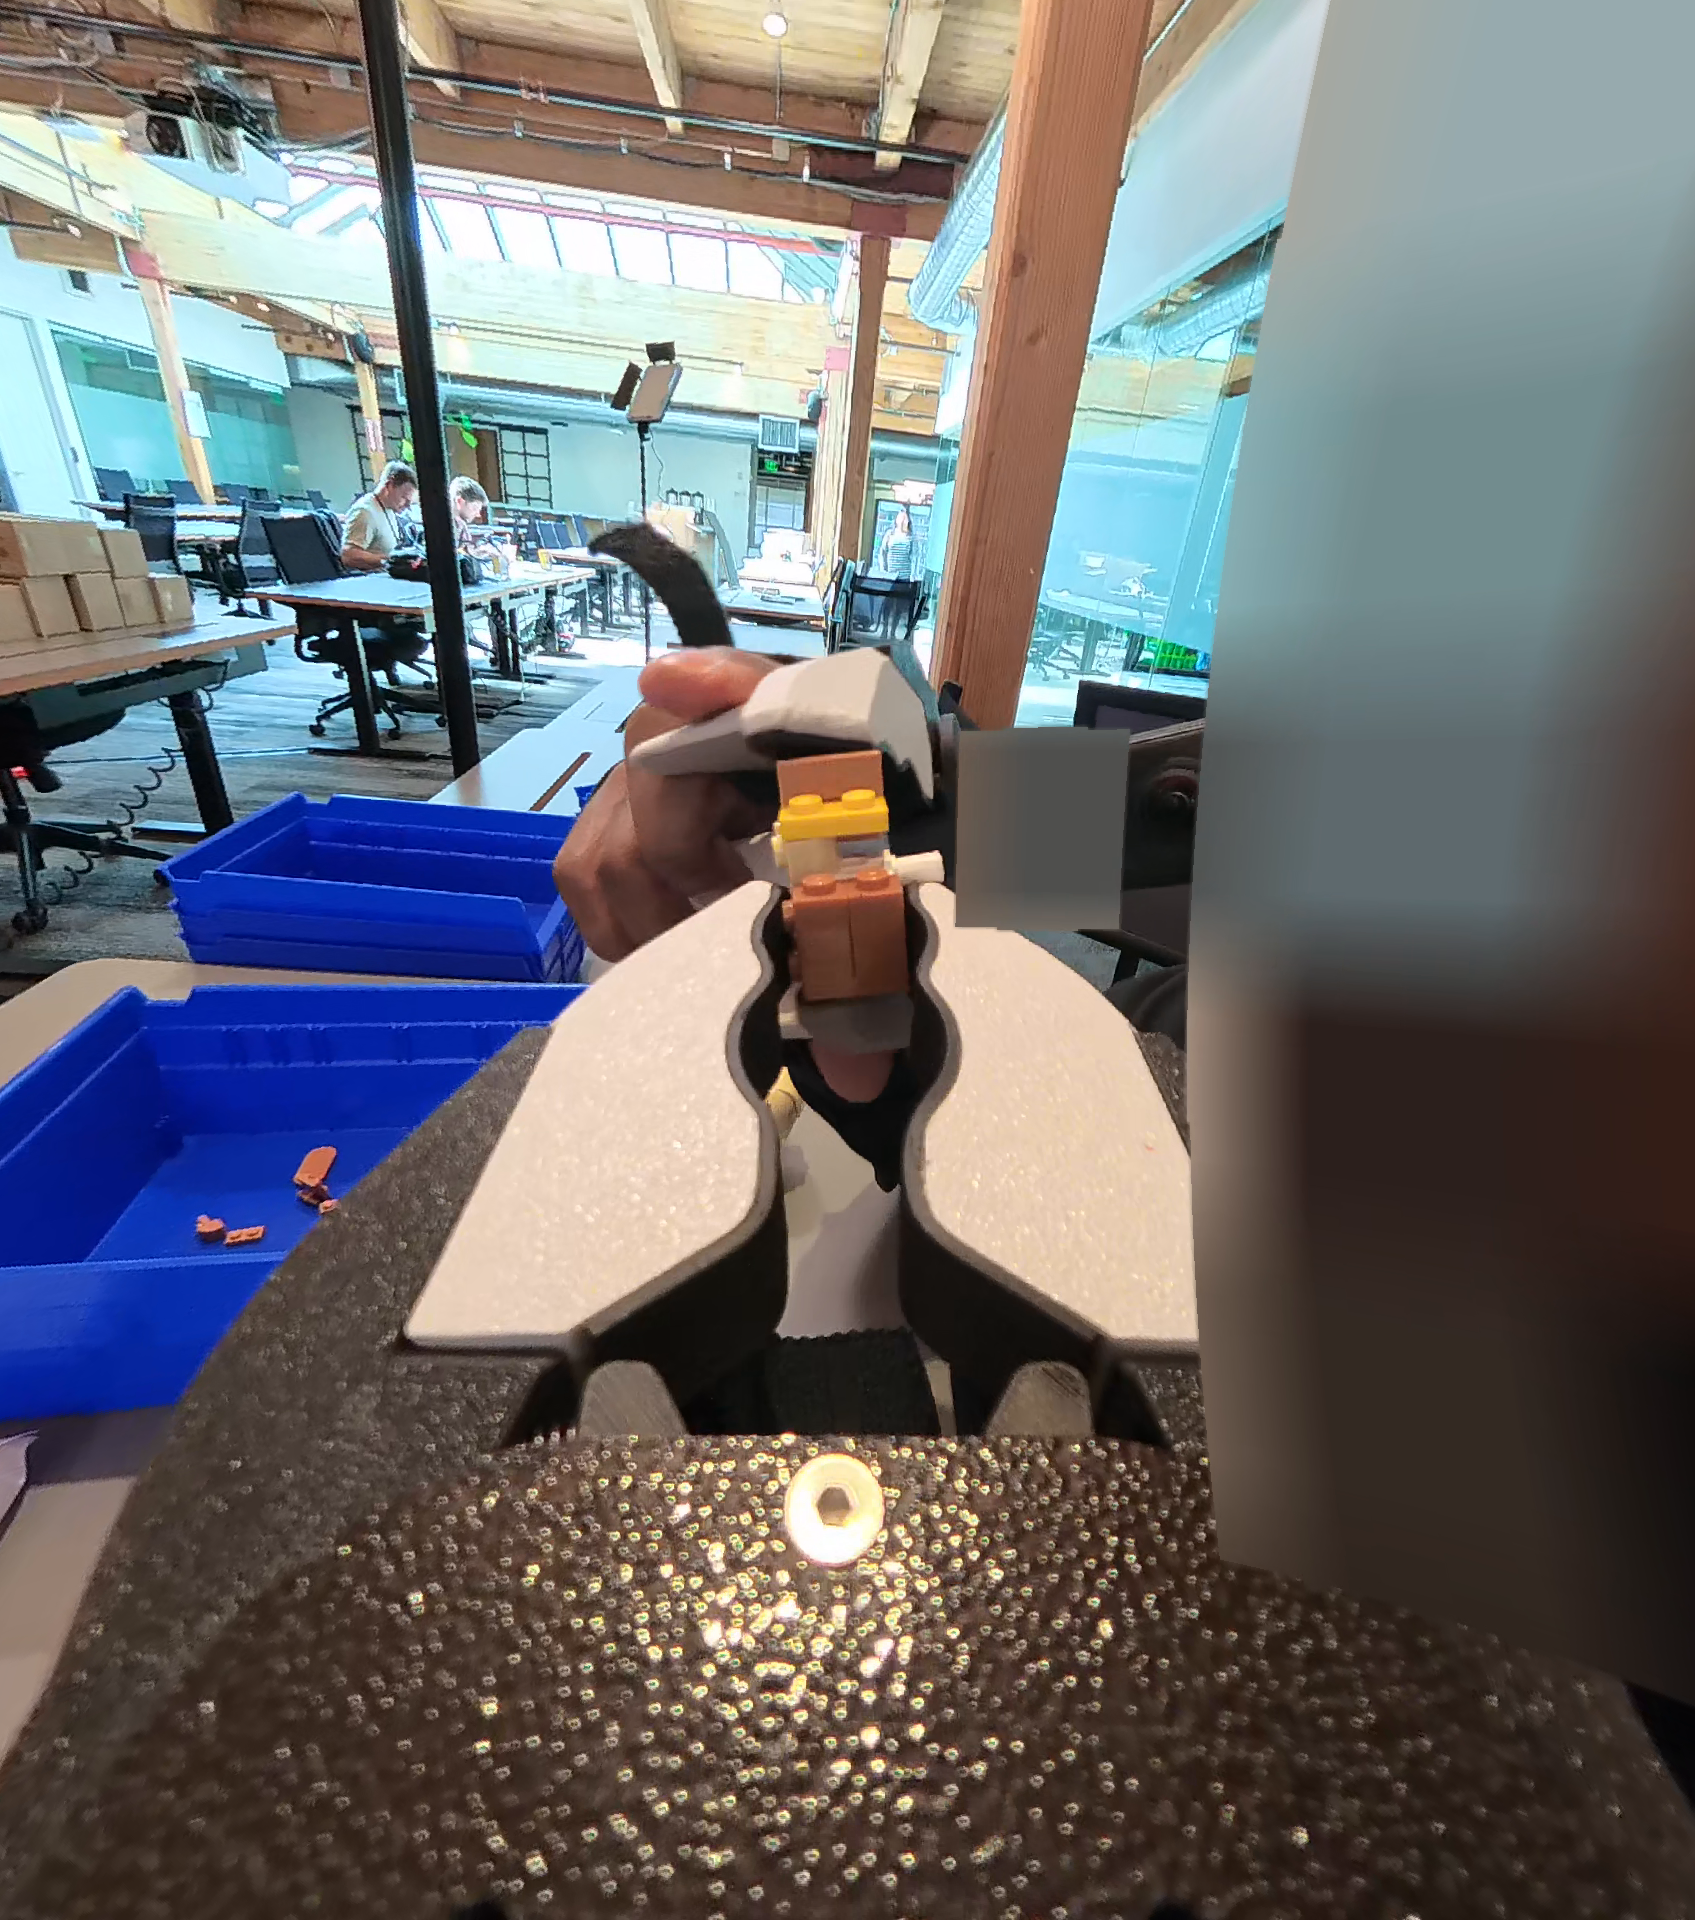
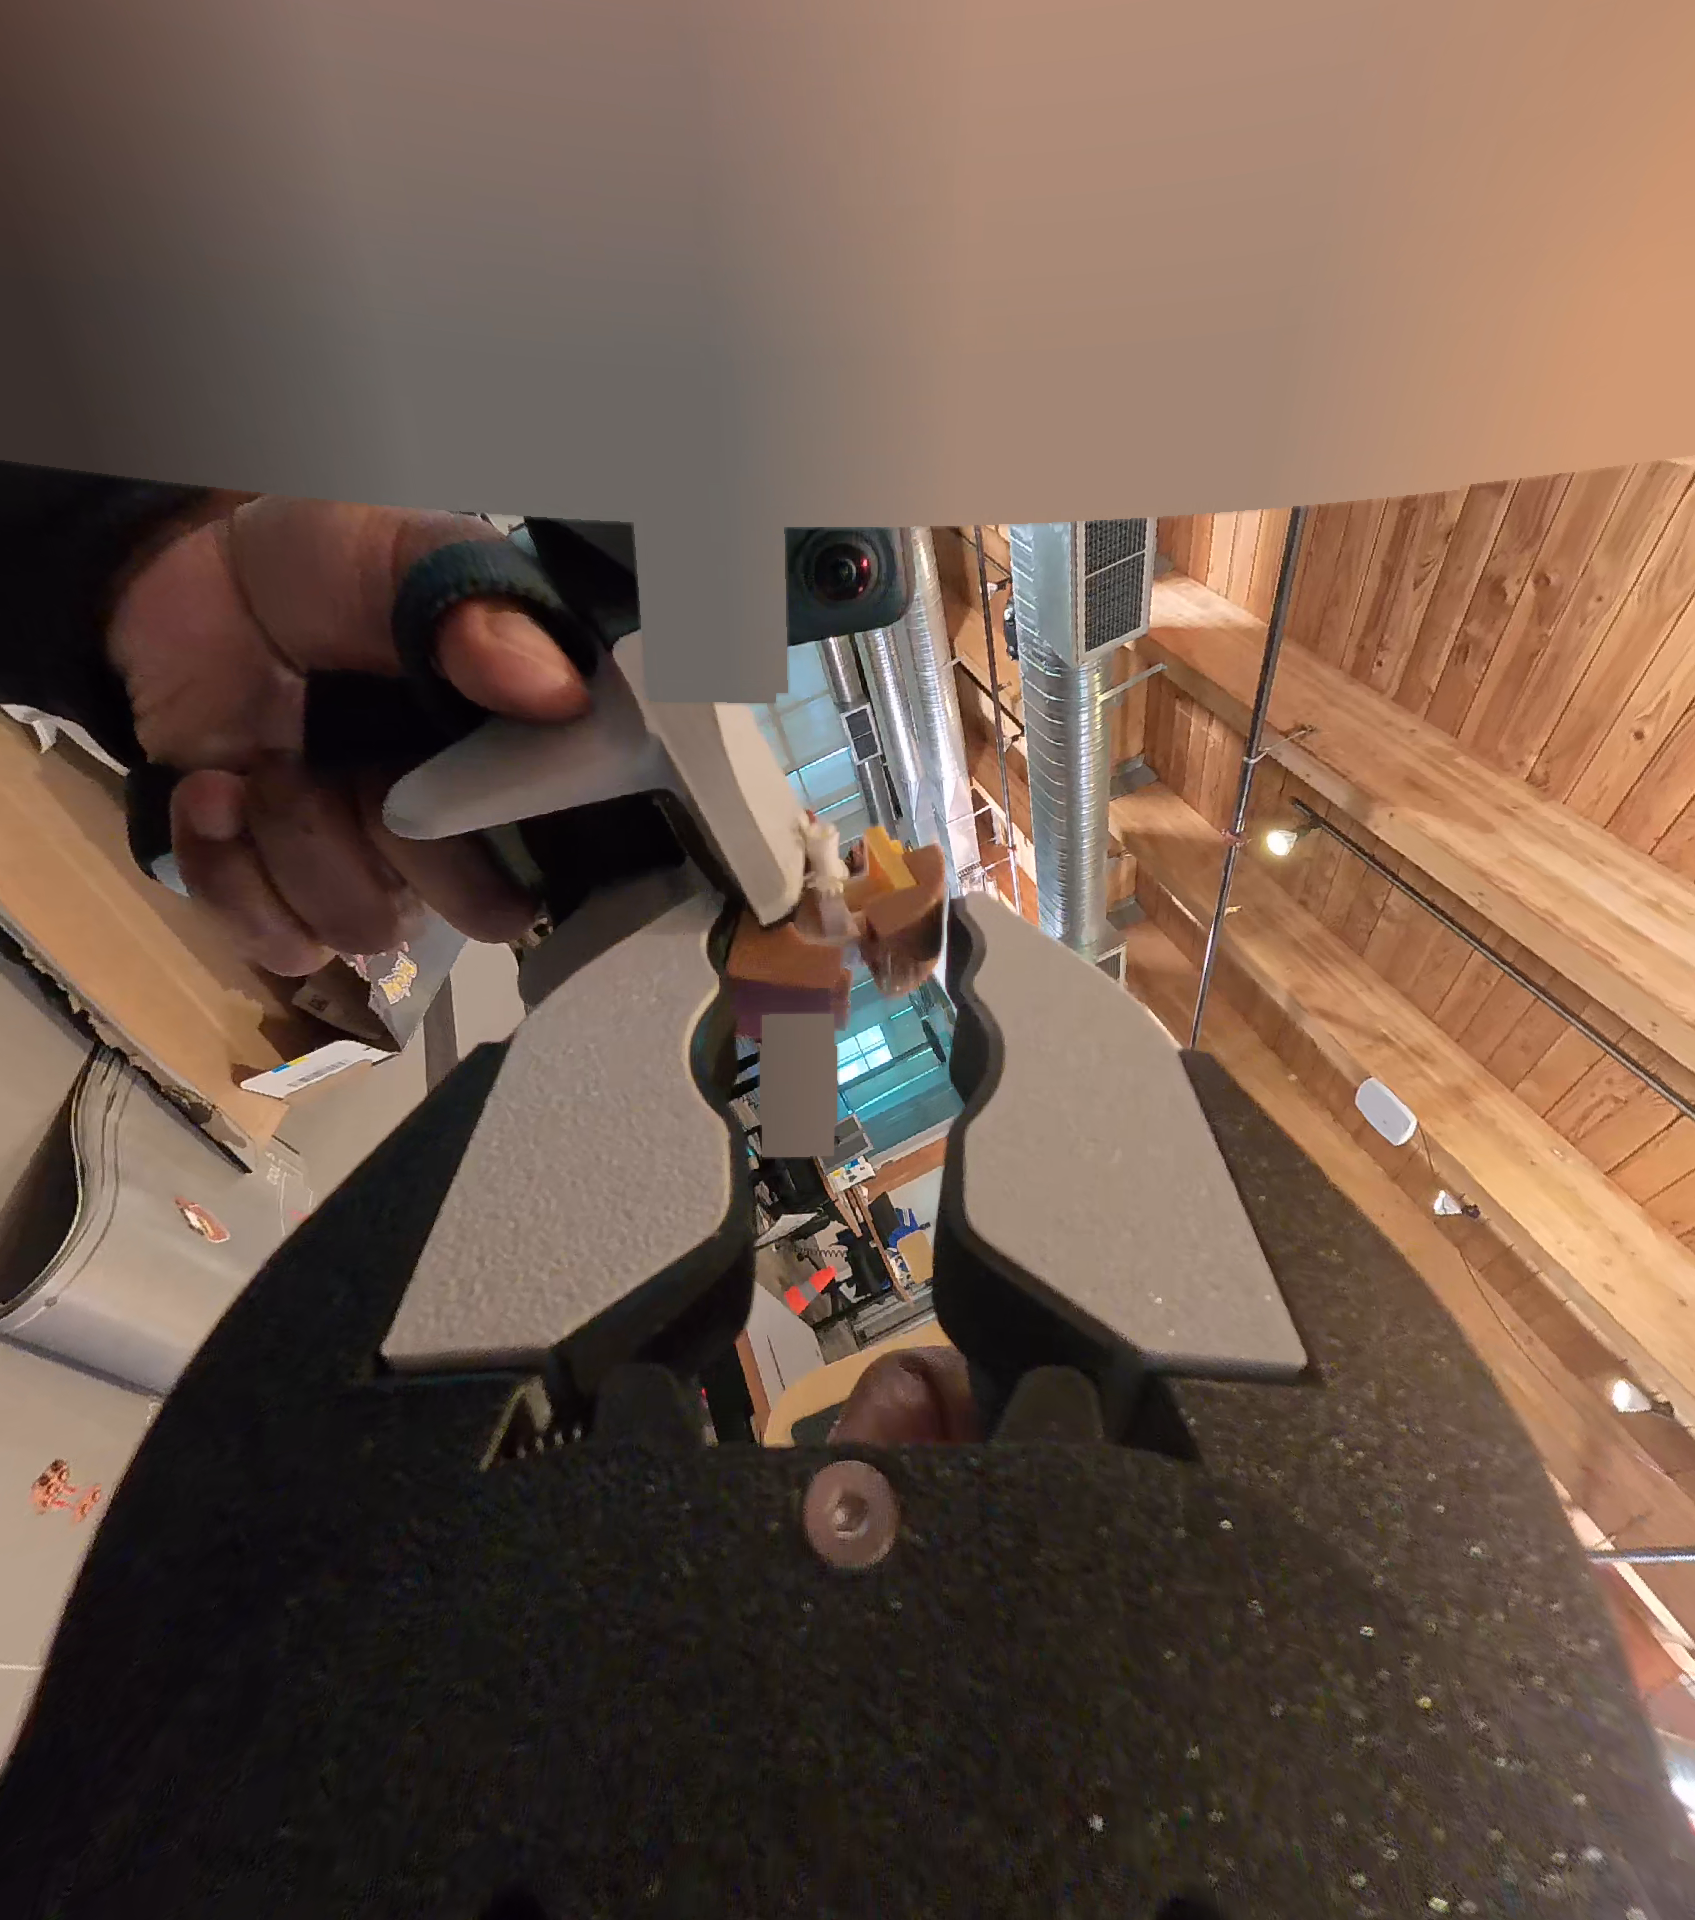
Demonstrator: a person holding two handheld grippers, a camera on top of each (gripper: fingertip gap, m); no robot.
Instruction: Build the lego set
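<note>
My left gripper [image 1: 848,904] is shut on a small brick figure [image 1: 838,935] with a brown body, a grey base, a yellow plate and a brown top. Its pads press the body's two sides. The right gripper's upper finger [image 1: 801,707], with a thumb on it, lies over the figure's brown top. In the right wrist view, my right gripper [image 2: 838,935] has its fingertips on either side of the figure [image 2: 786,951], with the jaws apart. The left gripper's finger [image 2: 718,810] comes in from the upper left. Both grippers are held up in the air.
A blue bin [image 1: 199,1039] with a few small brown pieces [image 1: 313,1169] stands low on the left. More blue bins [image 1: 355,883] are stacked behind it. A wooden post [image 1: 1040,364] and a black pole [image 1: 407,364] stand beyond. A cardboard box [image 2: 95,914] lies on the left. Less than 4 cm separates the two grippers' tips.
</note>
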